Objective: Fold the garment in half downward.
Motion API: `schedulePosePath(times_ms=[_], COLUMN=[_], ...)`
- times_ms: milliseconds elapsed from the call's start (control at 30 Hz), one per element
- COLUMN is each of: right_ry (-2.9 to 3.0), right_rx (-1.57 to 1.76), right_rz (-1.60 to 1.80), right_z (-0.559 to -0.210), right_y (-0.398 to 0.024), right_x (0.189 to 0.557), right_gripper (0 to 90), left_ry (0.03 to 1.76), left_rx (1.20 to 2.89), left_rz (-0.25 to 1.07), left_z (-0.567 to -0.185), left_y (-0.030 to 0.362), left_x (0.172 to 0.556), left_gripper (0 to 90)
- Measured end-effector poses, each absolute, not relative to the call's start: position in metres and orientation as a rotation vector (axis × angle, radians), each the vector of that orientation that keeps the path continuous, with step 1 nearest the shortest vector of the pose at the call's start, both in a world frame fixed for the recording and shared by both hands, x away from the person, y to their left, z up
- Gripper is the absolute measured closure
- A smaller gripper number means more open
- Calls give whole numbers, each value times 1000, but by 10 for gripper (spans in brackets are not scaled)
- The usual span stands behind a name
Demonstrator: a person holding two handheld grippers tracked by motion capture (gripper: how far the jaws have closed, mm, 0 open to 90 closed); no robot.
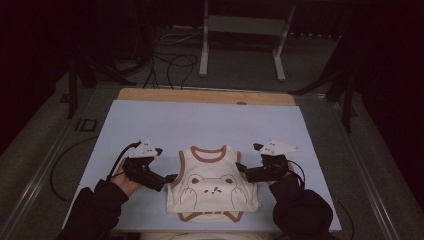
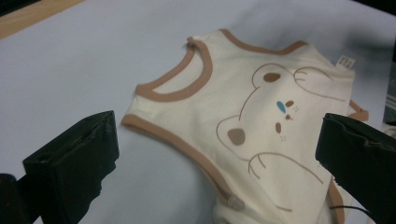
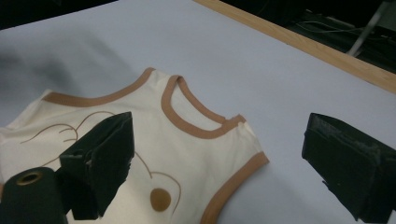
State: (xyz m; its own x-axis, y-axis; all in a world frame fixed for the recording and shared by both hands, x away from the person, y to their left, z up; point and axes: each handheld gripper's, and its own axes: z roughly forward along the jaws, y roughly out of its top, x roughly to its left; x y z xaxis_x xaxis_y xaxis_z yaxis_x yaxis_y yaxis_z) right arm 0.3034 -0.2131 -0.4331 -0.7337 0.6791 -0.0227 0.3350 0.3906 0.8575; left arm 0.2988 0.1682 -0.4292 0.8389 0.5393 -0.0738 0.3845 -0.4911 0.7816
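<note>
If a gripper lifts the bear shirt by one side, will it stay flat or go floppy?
Probably floppy: the shirt is thin cloth lying flat, with a fold near its hem. It looks light, so pushing would likely bunch it on the table cover rather than slide it whole.

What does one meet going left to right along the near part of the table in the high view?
Left gripper → vest → right gripper.
</note>
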Motion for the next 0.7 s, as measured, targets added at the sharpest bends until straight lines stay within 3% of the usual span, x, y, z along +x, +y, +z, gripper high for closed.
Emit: schedulePosePath(times_ms=[700], right_ry=[2295], right_rx=[853], right_rz=[1259], right_z=[-438], right_y=[-193], right_x=[352], right_gripper=[99], left_ry=[661], left_rx=[2110], left_rz=[192], left_z=[-446], left_y=[141], left_x=[341], left_gripper=[0])
